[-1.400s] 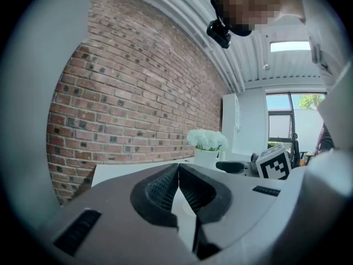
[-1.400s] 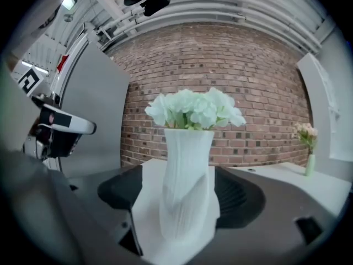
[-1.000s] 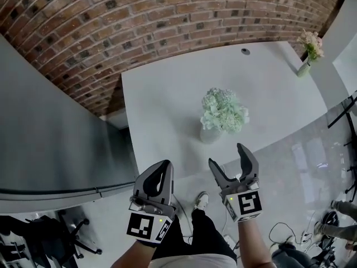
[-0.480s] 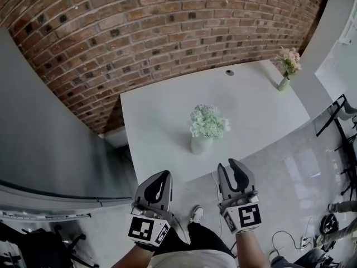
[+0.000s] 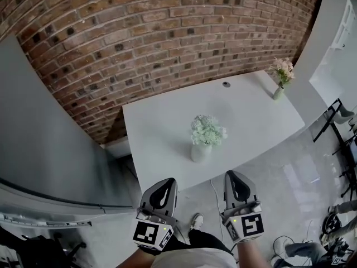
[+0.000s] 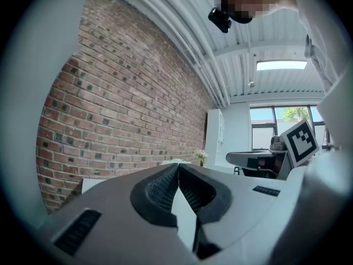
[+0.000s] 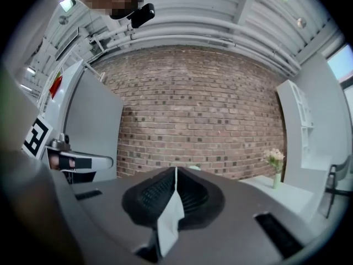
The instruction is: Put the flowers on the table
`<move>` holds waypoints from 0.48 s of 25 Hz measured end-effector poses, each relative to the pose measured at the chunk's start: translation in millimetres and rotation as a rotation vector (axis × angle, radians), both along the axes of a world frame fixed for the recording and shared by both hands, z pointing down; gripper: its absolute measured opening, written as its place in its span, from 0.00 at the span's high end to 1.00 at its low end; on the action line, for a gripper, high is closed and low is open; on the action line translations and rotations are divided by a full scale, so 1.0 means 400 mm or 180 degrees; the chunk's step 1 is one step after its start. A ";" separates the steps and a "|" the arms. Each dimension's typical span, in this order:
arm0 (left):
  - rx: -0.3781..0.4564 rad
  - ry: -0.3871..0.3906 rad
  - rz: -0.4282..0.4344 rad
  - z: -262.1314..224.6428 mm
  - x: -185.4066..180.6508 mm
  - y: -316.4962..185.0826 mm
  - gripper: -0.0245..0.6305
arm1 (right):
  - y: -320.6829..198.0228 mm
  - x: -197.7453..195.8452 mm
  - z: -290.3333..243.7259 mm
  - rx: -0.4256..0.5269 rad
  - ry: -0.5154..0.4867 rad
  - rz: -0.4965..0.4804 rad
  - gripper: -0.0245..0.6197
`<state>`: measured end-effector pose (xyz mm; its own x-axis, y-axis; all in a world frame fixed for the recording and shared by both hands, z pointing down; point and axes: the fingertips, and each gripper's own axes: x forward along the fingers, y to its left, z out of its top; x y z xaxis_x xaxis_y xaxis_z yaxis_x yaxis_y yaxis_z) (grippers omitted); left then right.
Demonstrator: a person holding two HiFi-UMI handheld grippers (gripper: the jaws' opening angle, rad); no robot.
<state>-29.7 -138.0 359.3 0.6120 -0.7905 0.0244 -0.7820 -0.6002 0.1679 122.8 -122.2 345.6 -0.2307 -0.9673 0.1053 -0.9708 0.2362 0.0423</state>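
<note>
Flowers [image 5: 207, 130]: pale-green bunch in a white vase [image 5: 201, 152], standing on the white table [image 5: 162, 121], abt mid-table, nearer its front edge. Long axis upright, heads up, stems down into the vase; from the head view the blooms hide most of the vase.

L to R: grey partition [image 5: 39, 133] along the left, running up to the brick wall [image 5: 139, 32] behind the table. Left gripper [image 5: 165, 182] low in front of the table, over the floor, pointing level twd the wall; jaws pressed together, tips meeting, nothing btwn them. A shoe [image 5: 195, 222] & a thin cable [image 5: 215, 190] on the floor btwn the two grippers. Right gripper [image 5: 234, 176] beside it, same heading; its jaws have just been closing & are now together, empty.

Both grippers well apart from the vase; the table's front edge lies btwn them & it. Further back on the table a small round grommet [image 5: 226, 84], then at the far right corner a slim vase w/ pink flowers [image 5: 281, 71], well apart from the green bunch.
</note>
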 end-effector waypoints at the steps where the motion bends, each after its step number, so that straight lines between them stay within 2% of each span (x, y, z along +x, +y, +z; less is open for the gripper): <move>1: 0.0005 0.0000 0.0009 -0.003 -0.001 0.001 0.95 | 0.004 0.004 -0.003 0.0001 -0.0008 0.0027 0.93; 12: 0.0116 0.0015 -0.0064 -0.054 -0.038 0.004 0.95 | 0.038 0.003 -0.054 0.0015 -0.0097 0.0032 0.94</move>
<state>-44.8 -136.4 337.8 0.5960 -0.8030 -0.0075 -0.7932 -0.5902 0.1500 124.1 -107.1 323.9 -0.2239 -0.9701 0.0939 -0.9740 0.2262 0.0139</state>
